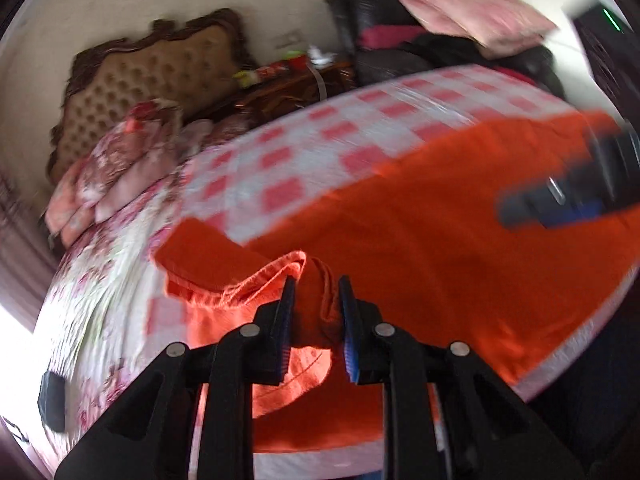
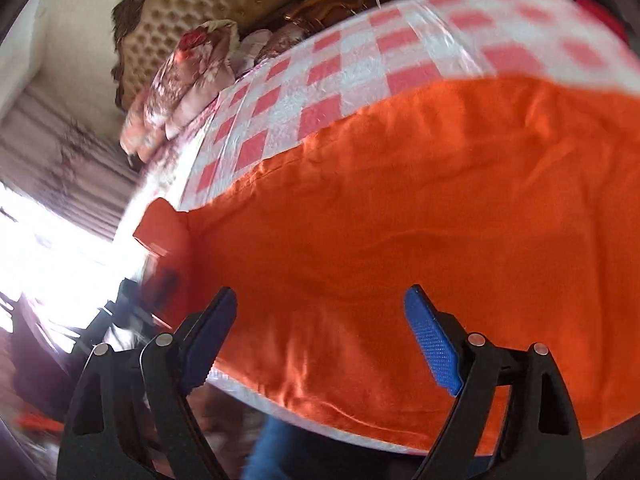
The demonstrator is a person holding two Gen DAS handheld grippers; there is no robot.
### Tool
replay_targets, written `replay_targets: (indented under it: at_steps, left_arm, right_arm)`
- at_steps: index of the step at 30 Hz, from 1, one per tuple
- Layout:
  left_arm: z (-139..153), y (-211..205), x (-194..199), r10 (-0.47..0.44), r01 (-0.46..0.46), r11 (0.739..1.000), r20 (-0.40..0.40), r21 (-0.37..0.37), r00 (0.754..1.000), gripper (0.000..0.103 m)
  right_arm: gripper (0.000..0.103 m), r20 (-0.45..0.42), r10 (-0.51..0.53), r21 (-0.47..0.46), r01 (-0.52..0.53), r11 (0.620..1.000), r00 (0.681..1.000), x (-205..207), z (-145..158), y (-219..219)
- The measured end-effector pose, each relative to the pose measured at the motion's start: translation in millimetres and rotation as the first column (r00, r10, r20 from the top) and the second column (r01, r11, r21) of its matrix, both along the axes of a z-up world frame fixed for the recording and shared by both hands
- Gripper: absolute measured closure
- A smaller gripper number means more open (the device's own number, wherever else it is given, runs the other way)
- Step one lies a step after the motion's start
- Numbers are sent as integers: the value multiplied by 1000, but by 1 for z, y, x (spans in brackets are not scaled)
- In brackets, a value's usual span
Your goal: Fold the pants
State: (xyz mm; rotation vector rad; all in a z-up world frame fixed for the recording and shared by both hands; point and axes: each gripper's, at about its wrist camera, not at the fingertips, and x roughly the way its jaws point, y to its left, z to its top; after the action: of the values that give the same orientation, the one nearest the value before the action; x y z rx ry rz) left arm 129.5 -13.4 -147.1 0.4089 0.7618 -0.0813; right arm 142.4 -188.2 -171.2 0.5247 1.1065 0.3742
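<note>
Orange pants (image 1: 420,232) lie spread across the pink-and-white checked bed cover (image 1: 304,156). My left gripper (image 1: 316,292) is shut on a bunched hem of the pants at their left end and lifts it off the bed. The right gripper shows blurred at the right edge of the left wrist view (image 1: 560,204), above the pants. In the right wrist view the pants (image 2: 400,216) fill the middle, and my right gripper (image 2: 320,300) is open and empty just above the cloth near the bed's front edge.
A tufted brown headboard (image 1: 152,80) and floral pillows (image 1: 116,168) stand at the bed's far left. A cluttered wooden nightstand (image 1: 296,80) and a black chair with a pink cushion (image 1: 472,12) stand behind the bed. A bright window (image 2: 48,248) is at left.
</note>
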Motion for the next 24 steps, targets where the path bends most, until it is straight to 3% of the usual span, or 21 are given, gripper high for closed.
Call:
replay_targets:
  at_steps: [5, 12, 16, 18, 20, 21, 24]
  left_arm:
    - [-30, -25, -10, -53, 53, 995, -5, 83, 999, 82]
    - [-27, -22, -15, -61, 54, 990, 51, 129, 997, 82]
    - [-31, -31, -21, -101, 83, 972, 74, 219, 992, 82]
    - [-33, -35, -26, -121, 84, 950, 106, 300, 987, 82]
    - [-40, -40, -29, -168, 102, 897, 120, 429, 978, 82]
    - [-42, -40, -27, -182, 120, 892, 105, 435, 978, 82]
    - [-39, -31, -24, -186, 145, 920, 80, 364, 979, 82]
  right_arm:
    - [20, -77, 30, 97, -23, 995, 997, 10, -12, 0]
    - [19, -148, 132, 209, -99, 973, 980, 29, -20, 30]
    - [19, -203, 219, 294, -154, 943, 954, 47, -28, 53]
    - [18, -235, 237, 275, -169, 946, 943, 55, -32, 64]
    - [17, -238, 254, 302, -177, 937, 938, 62, -35, 66]
    - [17, -241, 264, 315, -182, 931, 934, 65, -37, 65]
    - [16, -231, 316, 329, -232, 916, 920, 71, -37, 66]
